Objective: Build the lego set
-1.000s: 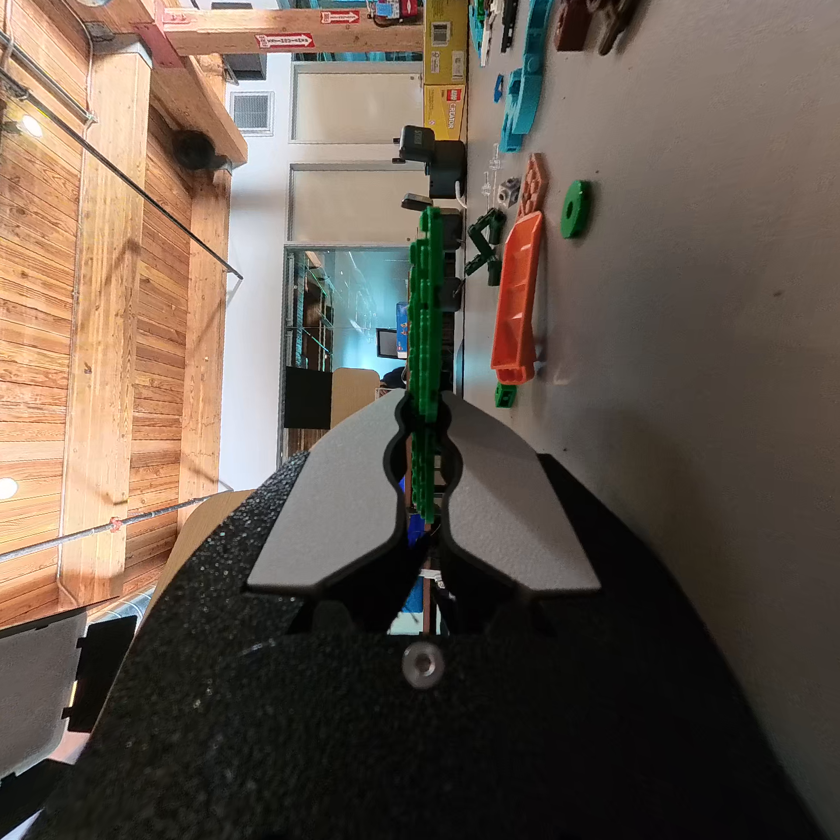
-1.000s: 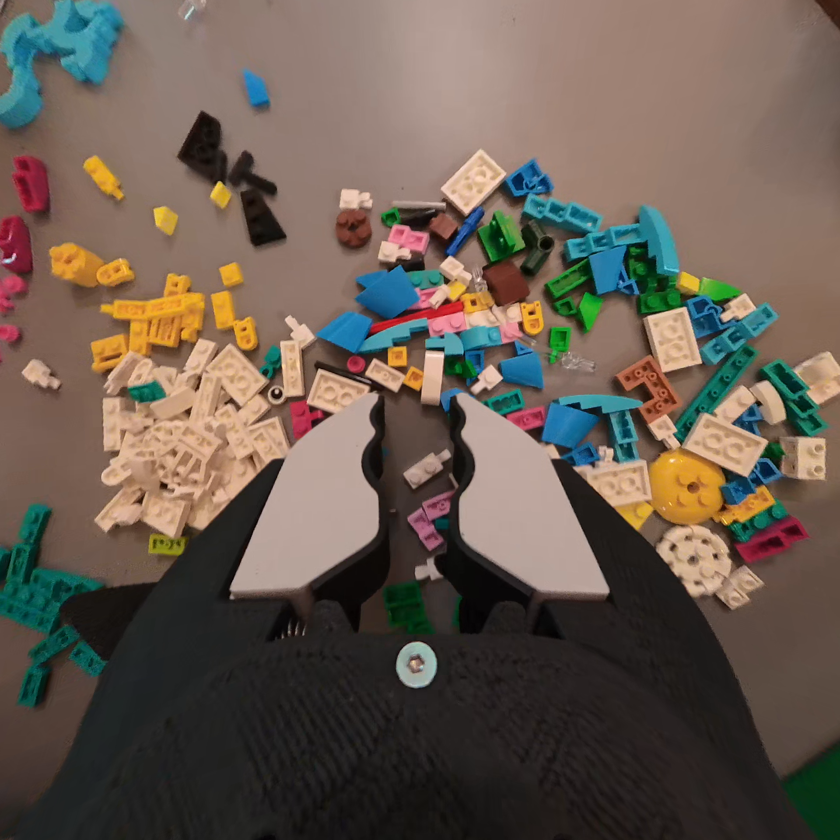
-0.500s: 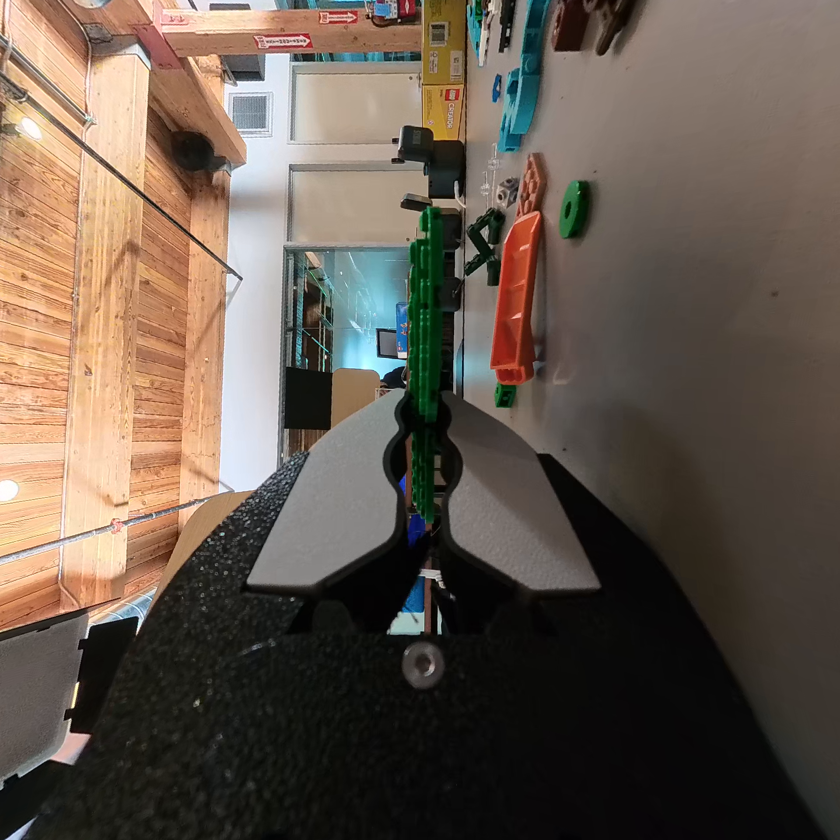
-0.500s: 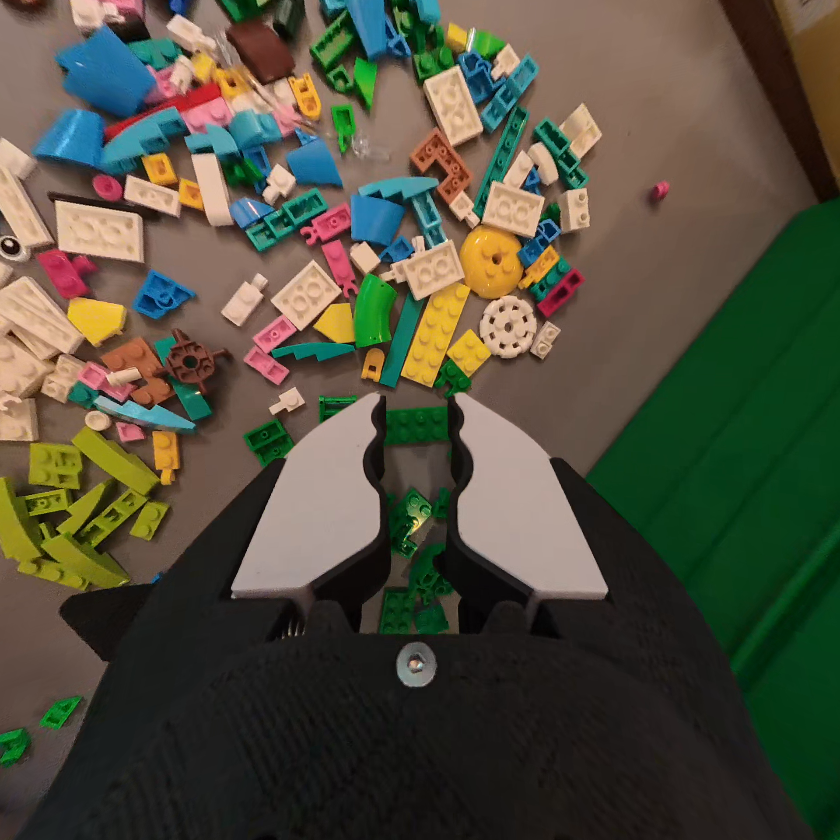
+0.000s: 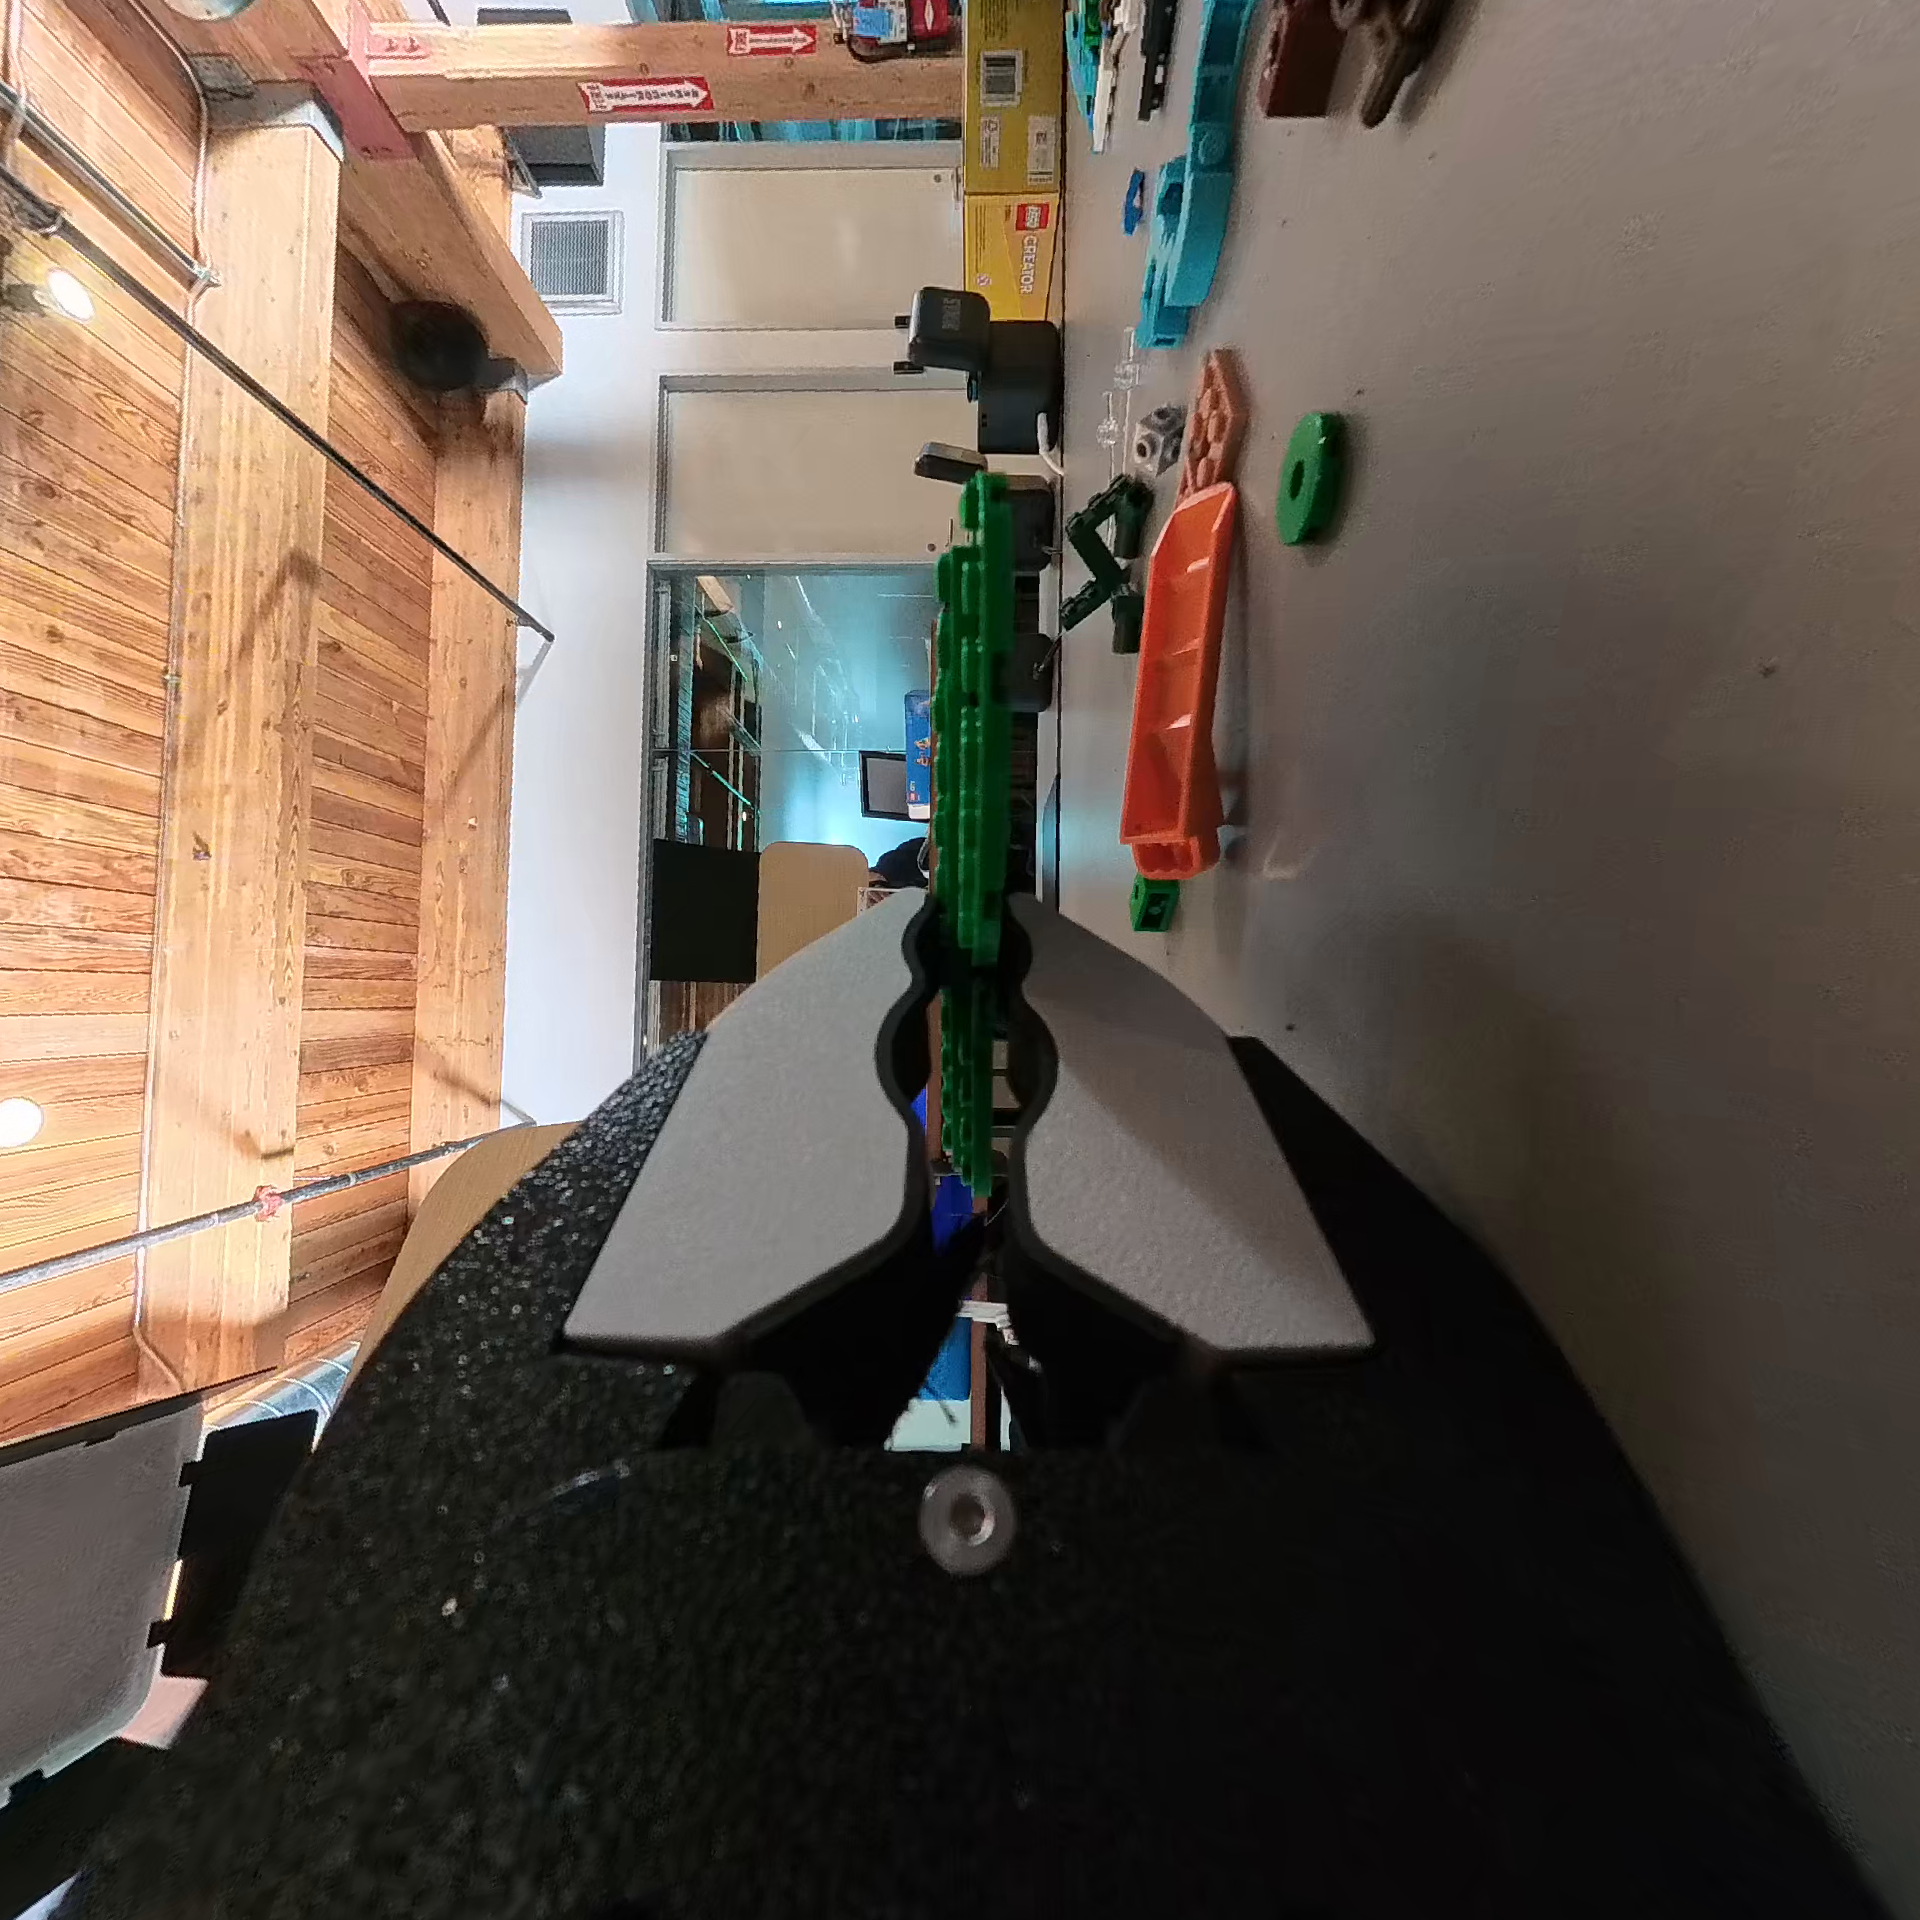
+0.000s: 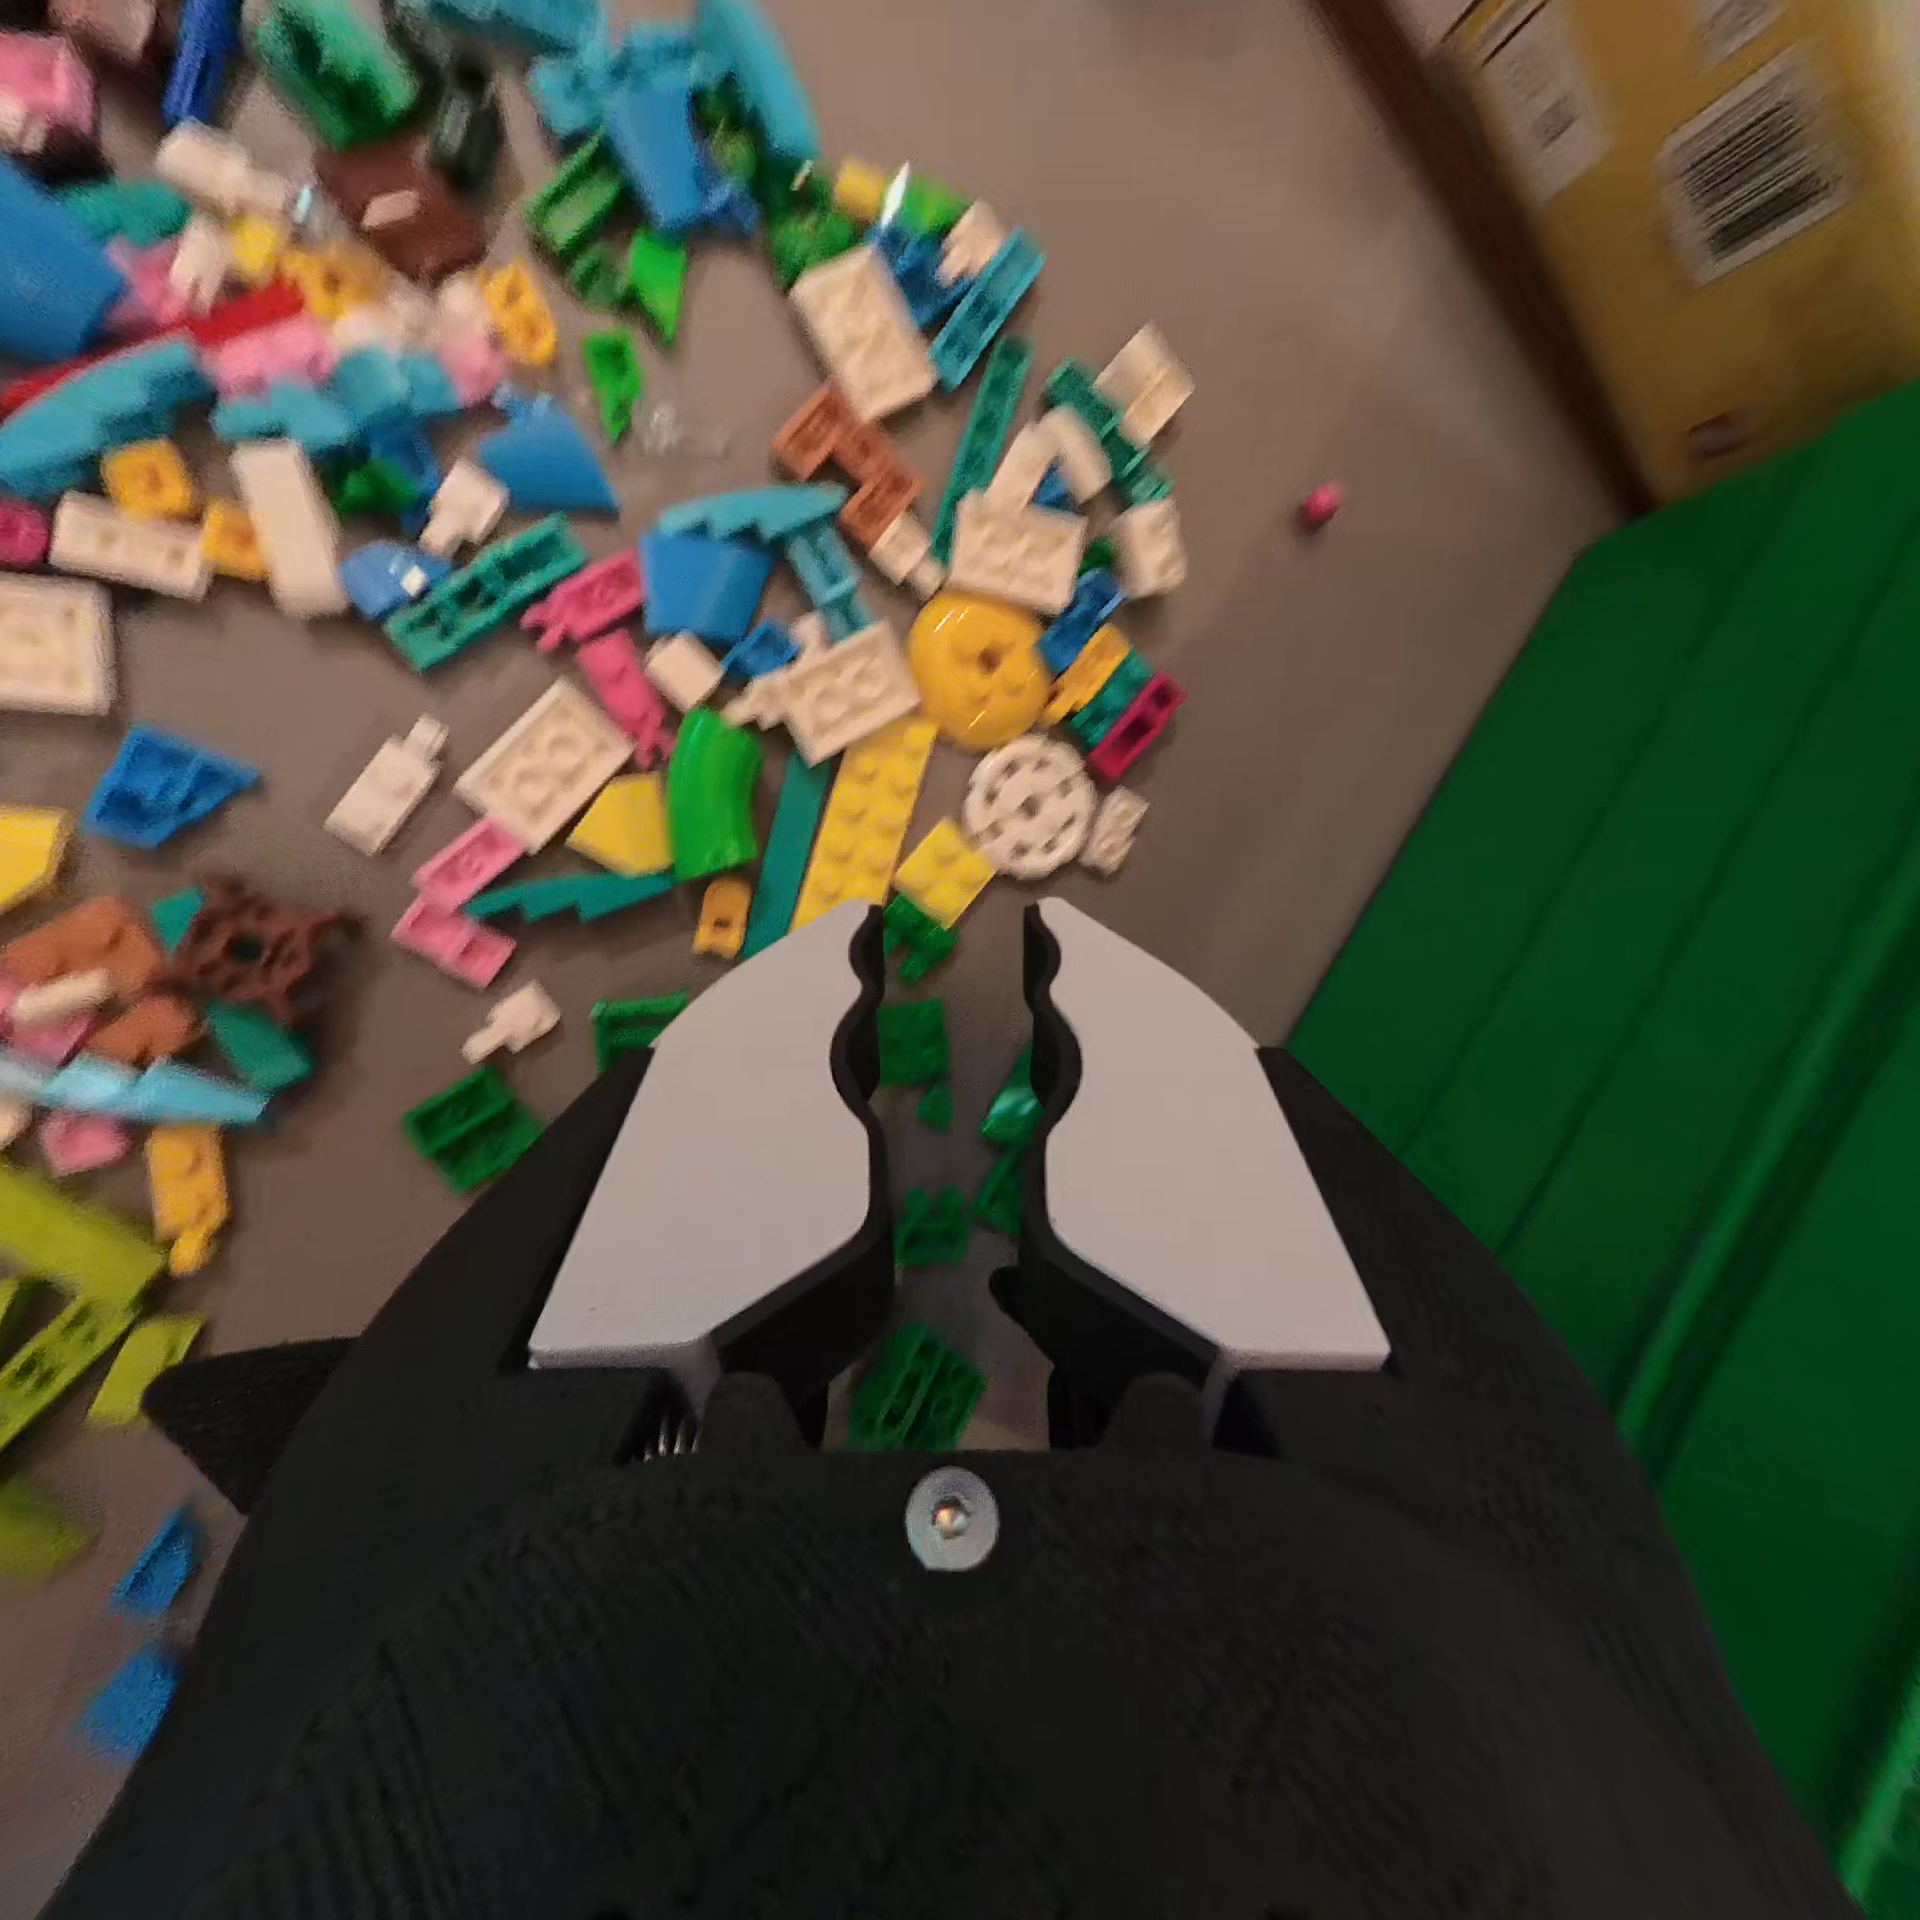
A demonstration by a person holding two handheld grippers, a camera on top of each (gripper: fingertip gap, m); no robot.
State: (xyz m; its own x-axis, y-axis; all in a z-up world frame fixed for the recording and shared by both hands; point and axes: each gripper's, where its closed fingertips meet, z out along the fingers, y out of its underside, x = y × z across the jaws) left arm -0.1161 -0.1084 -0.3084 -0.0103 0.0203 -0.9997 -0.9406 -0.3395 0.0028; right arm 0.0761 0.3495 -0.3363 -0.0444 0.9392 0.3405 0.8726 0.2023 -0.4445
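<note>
My left gripper is shut on a green lego plate, held edge-on above the grey table. The same green plate fills the right side of the right wrist view. My right gripper is open and empty, above several small green lego pieces on the table. A pile of mixed coloured lego pieces lies ahead of it, with a yellow round piece and a white round piece. The right wrist view is blurred.
In the left wrist view an orange piece, a green ring, teal pieces and a yellow box lie on the table. A yellow box stands at the table edge in the right wrist view. One gripper's finger ends stand about 50 cm off the other's. The white round piece is closer to my right gripper, around 4 cm from its tips; the left tips are 50 cm off.
My right gripper has swept across the pile toward the green pieces beside the green plate, staying open. My left gripper holds the plate still.
</note>
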